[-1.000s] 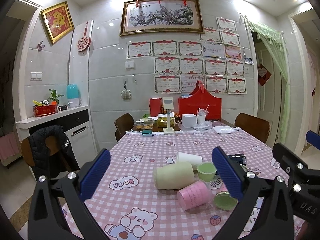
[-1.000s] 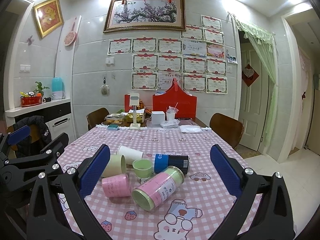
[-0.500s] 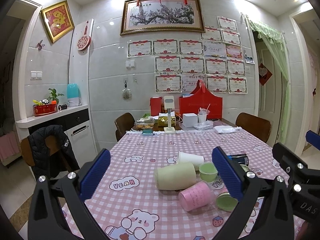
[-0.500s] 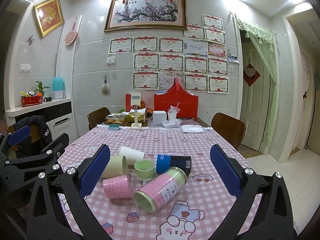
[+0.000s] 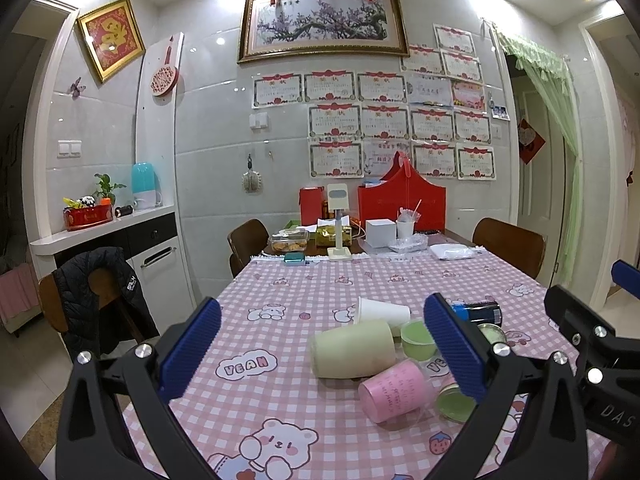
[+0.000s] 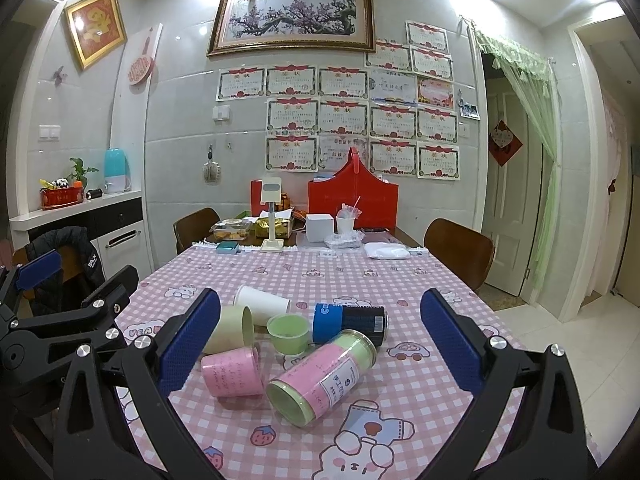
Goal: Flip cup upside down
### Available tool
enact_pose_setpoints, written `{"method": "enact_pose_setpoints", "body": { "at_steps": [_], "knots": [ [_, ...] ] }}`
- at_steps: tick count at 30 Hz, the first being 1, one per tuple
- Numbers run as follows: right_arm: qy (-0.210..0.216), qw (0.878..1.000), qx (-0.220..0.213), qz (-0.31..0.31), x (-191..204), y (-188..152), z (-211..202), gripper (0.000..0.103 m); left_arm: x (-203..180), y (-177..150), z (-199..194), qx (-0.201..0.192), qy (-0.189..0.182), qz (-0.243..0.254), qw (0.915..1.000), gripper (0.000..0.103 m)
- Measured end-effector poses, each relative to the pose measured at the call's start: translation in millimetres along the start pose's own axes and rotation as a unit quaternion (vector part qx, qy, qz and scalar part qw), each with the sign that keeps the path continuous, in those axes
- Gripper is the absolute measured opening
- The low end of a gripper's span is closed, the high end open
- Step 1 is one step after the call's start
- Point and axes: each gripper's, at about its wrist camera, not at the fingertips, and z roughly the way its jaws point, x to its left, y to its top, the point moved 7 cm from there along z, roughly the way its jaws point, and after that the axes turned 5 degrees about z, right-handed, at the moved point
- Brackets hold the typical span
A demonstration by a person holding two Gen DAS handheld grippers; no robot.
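Observation:
Several cups lie in a cluster on the pink checked tablecloth (image 5: 280, 300). A cream cup (image 5: 354, 354) (image 6: 230, 330), a pink cup (image 5: 394, 392) (image 6: 234, 374), a white paper cup (image 5: 382, 312) (image 6: 262, 304) and a pink-labelled green jar (image 6: 322, 376) lie on their sides. A small green cup (image 5: 416, 338) (image 6: 288, 332) stands upright. A blue and black can (image 6: 350, 322) lies behind. My left gripper (image 5: 320, 348) is open and empty, above the table before the cream cup. My right gripper (image 6: 318, 346) is open and empty before the cluster.
The far end of the table holds a red box (image 5: 402, 206), a white box (image 5: 380, 232), a lamp stand (image 5: 339, 224) and food containers. Wooden chairs (image 6: 460, 254) stand at the sides. A jacket hangs on a chair (image 5: 100, 292) at the left.
Both grippers have drifted slightly; the cups sit a little lower and nearer in both views. The jaws stay open and no cup has moved.

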Motion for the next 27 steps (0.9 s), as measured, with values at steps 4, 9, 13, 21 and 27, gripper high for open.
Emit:
{"method": "enact_pose_setpoints", "body": {
  "at_steps": [4,9,13,21,27],
  "knots": [
    [0.001,1.000,0.009,0.001,0,-3,7,0.097,-2,-4,8,0.011,-0.003,0.004,0.9999,0.099],
    [0.003,1.000,0.021,0.001,-1,-8,16,0.097,-5,-11,19,0.029,-0.011,0.009,0.9995,0.099],
    [0.005,1.000,0.030,0.001,-2,-13,22,0.097,-6,-17,27,0.040,-0.011,0.014,0.9990,0.099],
    [0.007,0.999,0.038,0.003,-3,-19,24,0.097,-7,-22,35,0.049,-0.013,0.014,0.9986,0.099],
    [0.006,0.999,0.035,0.001,-3,-18,23,0.097,-9,-22,35,0.046,-0.011,0.014,0.9988,0.099]
  ]
}}
